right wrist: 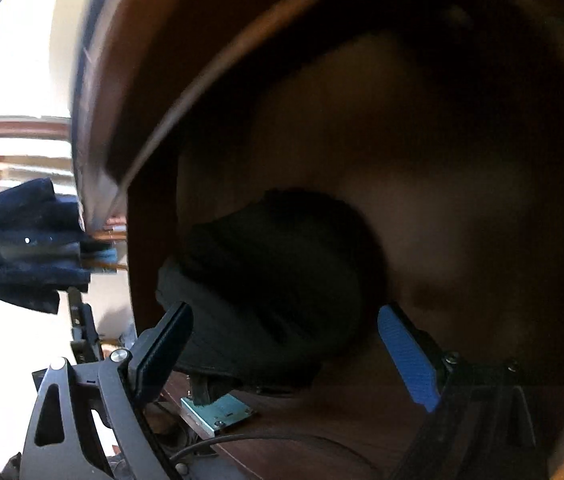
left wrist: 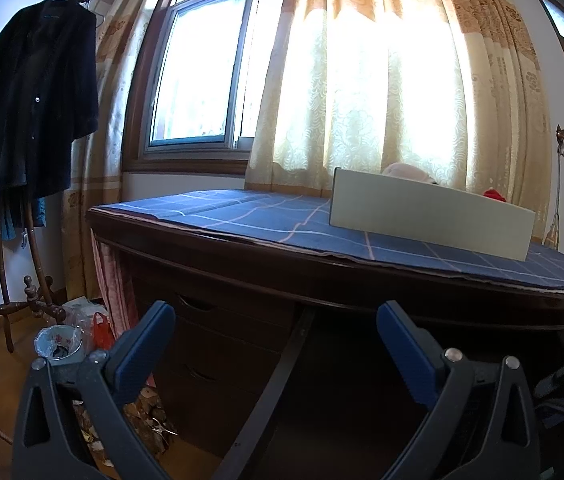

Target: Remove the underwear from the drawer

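Note:
A black bundle of underwear (right wrist: pixel 273 256) lies inside the open wooden drawer (right wrist: pixel 462 200), seen blurred in the right wrist view. My right gripper (right wrist: pixel 282 314) reaches down into the drawer and stands open. The bundle sits between its blue pads (right wrist: pixel 406 360), which straddle its near end without visibly pressing on it. My left gripper (left wrist: pixel 273 312) is open and empty, held level in front of the dark wooden desk (left wrist: pixel 322 280), below its top edge. The underwear does not show in the left wrist view.
A blue checked cloth (left wrist: pixel 241 212) covers the desk top, with a pale box (left wrist: pixel 430 216) on it. Closed drawers (left wrist: pixel 221 344) stack under the desk's left side. A dark coat (left wrist: pixel 29 92) hangs on a stand at left, above a bin (left wrist: pixel 57 344). A metal lock plate (right wrist: pixel 217 412) sits on the drawer's front edge.

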A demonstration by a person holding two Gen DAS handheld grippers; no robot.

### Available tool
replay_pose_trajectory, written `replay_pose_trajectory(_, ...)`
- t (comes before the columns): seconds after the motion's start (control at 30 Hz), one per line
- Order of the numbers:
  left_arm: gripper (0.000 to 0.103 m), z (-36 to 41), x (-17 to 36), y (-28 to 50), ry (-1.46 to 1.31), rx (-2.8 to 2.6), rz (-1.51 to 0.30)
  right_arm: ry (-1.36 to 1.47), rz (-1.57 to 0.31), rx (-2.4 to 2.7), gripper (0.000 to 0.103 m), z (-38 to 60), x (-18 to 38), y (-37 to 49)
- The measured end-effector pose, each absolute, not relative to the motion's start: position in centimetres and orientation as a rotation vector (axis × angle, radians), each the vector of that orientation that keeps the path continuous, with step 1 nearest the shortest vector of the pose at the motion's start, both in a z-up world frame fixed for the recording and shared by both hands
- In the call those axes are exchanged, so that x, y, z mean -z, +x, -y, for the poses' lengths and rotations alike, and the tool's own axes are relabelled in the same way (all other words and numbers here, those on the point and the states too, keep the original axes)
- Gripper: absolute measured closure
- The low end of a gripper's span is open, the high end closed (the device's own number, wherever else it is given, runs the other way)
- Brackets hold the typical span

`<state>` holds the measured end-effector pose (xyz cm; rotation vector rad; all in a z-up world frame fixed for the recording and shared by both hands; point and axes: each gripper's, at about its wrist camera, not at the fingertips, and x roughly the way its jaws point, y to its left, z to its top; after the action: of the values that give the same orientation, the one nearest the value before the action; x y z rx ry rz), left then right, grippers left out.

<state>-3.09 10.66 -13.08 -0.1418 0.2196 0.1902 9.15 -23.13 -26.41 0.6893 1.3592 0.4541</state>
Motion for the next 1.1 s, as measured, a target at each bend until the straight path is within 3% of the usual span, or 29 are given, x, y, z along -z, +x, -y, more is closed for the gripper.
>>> replay_pose_trajectory(0.17,0.0,-10.7,13.1,-3.1,-0.142,-0.187,-0.219,0.851,-1.487,-0.467,0.008,20.5,30.0,8.8)
replay_pose_trajectory(0.2,0.0,-10.7,13.1,-3.1,-0.142,-0.187,-0.219,0.888,-1.494,-0.474,0.004,20.1,30.4,8.8)
replay_pose_trajectory(0.37,0.0,-10.7,13.1,-3.1,-0.143,-0.182,-0.217,0.867,-1.436,-0.403,0.005,18.8,29.6,8.9)
replay_pose_trajectory(0.43,0.0,-10.7,13.0,-3.0,-0.143,-0.182,-0.217,0.804,-1.377,-0.401,0.029,18.2,28.8,8.9)
replay_pose_trajectory(0.47,0.0,-10.7,13.0,-3.0,-0.142,-0.182,-0.217,0.791,-1.361,-0.414,0.036,17.9,28.4,9.1)
replay_pose_trajectory(0.53,0.0,-10.7,13.0,-3.0,-0.142,-0.182,-0.217,0.763,-1.321,-0.437,0.049,17.3,27.5,8.8)
replay_pose_trajectory(0.63,0.0,-10.7,13.0,-3.0,-0.142,-0.182,-0.216,0.716,-1.253,-0.476,0.058,16.9,26.1,8.4)
replay_pose_trajectory(0.77,0.0,-10.7,13.0,-3.0,-0.143,-0.182,-0.217,0.641,-1.177,-0.512,0.064,16.6,24.2,7.4)
replay_pose_trajectory(1.1,0.0,-10.7,13.0,-3.0,-0.142,-0.183,-0.217,0.455,-0.968,-0.571,0.065,18.2,17.3,4.4)
